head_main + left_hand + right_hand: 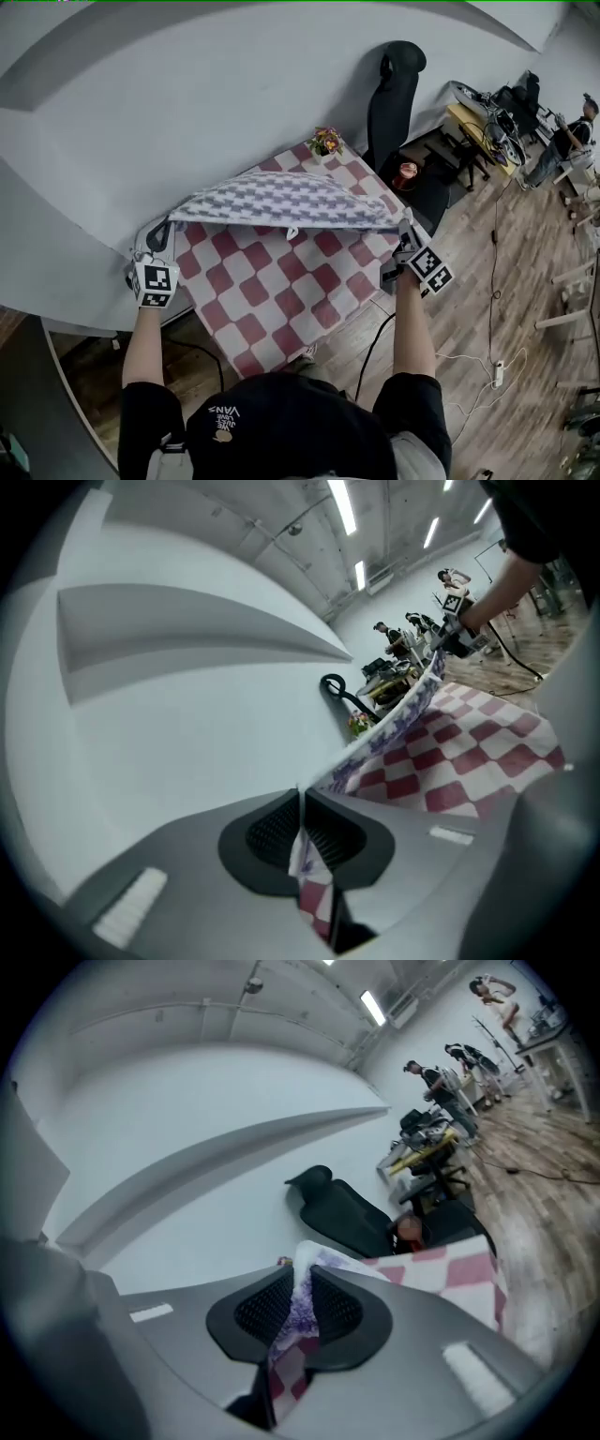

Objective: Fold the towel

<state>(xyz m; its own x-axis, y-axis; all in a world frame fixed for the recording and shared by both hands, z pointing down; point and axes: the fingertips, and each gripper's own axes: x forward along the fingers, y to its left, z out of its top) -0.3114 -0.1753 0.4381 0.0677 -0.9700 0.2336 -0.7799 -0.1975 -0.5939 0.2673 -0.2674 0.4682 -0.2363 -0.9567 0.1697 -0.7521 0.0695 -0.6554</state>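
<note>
A grey-and-white checked towel [281,202] hangs stretched in the air above the table with the red-and-white checked cloth [272,291]. My left gripper [161,242] is shut on its left corner, and my right gripper [405,234] is shut on its right corner. In the left gripper view the towel [394,726] runs from the pinched corner between my pads [302,832] across to the other gripper. The right gripper view shows a bunched towel corner [305,1307] clamped between the black pads.
A small pot of flowers [326,142] stands at the table's far corner. A black office chair [394,94] is behind the table by the white wall. A copper-coloured object [406,174] sits on a dark stand at the right. Cables lie on the wooden floor [487,309].
</note>
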